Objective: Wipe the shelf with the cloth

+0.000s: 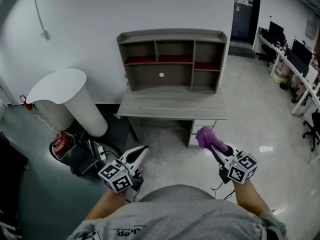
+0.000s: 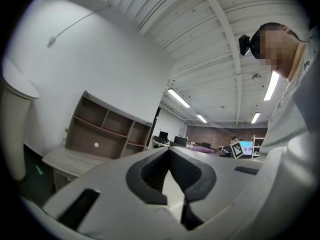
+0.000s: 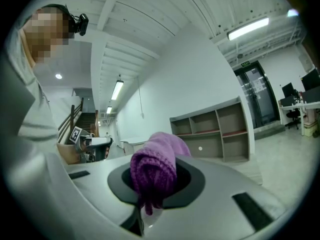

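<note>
A grey wooden desk with a shelf unit [image 1: 171, 59] stands against the white wall ahead; its cubbies show red linings. My right gripper [image 1: 212, 147] is shut on a bunched purple cloth [image 1: 206, 136], held in the air in front of the desk's right side. In the right gripper view the cloth [image 3: 154, 170] bulges up between the jaws, with the shelf unit [image 3: 217, 131] beyond. My left gripper [image 1: 142, 152] is held low at the left, jaws closed together with nothing between them [image 2: 168, 152]. The shelf unit [image 2: 105, 130] shows at the left of the left gripper view.
A white rounded table [image 1: 64, 90] stands to the left of the desk, with a red object [image 1: 61, 143], cables and a dark box on the floor beneath. Office desks with monitors [image 1: 295, 59] line the right side. The floor is pale and glossy.
</note>
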The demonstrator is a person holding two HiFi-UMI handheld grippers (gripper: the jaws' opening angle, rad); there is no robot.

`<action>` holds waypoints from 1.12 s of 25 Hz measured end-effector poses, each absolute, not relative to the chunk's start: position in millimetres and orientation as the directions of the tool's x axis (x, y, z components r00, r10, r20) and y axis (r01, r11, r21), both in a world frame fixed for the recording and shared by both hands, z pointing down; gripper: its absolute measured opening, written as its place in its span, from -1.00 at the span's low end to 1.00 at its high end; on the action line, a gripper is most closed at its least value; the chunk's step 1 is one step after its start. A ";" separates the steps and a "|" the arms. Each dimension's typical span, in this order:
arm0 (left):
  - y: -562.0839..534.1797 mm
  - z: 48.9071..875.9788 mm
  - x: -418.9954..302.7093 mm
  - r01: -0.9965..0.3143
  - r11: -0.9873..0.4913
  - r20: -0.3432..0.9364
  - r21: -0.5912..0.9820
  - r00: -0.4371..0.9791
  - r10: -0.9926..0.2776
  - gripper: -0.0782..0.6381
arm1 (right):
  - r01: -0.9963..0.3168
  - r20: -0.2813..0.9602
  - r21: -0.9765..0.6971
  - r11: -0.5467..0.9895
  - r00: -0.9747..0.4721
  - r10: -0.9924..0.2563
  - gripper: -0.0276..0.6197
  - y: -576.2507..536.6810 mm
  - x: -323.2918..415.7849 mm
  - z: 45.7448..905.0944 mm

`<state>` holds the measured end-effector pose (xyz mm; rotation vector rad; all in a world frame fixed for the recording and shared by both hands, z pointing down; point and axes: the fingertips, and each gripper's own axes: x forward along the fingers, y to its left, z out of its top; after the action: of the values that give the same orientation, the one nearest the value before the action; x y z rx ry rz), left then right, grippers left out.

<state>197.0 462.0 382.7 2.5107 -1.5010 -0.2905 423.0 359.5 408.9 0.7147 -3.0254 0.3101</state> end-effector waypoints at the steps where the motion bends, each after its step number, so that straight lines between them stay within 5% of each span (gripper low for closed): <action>1: 459.3 382.1 203.2 -0.843 -0.465 -0.065 0.270 0.465 -0.883 -0.73 | -0.441 0.062 -0.188 0.877 -0.897 -0.438 -0.72 358.0 428.4 408.5; 15: 410.1 400.1 261.7 -0.830 -0.467 -0.031 0.305 0.481 -0.876 -0.73 | -0.372 0.094 -0.199 0.907 -0.928 -0.360 -0.72 320.3 469.2 432.6; 28: 239.5 429.2 77.4 -0.770 -0.547 -0.093 0.328 0.550 -0.830 -0.73 | -0.395 0.116 -0.127 0.910 -0.917 -0.382 -0.72 156.7 274.0 442.0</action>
<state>77.4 239.5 429.2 2.5384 -1.3375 -0.3474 274.0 156.7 442.0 0.6082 -2.9834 0.2266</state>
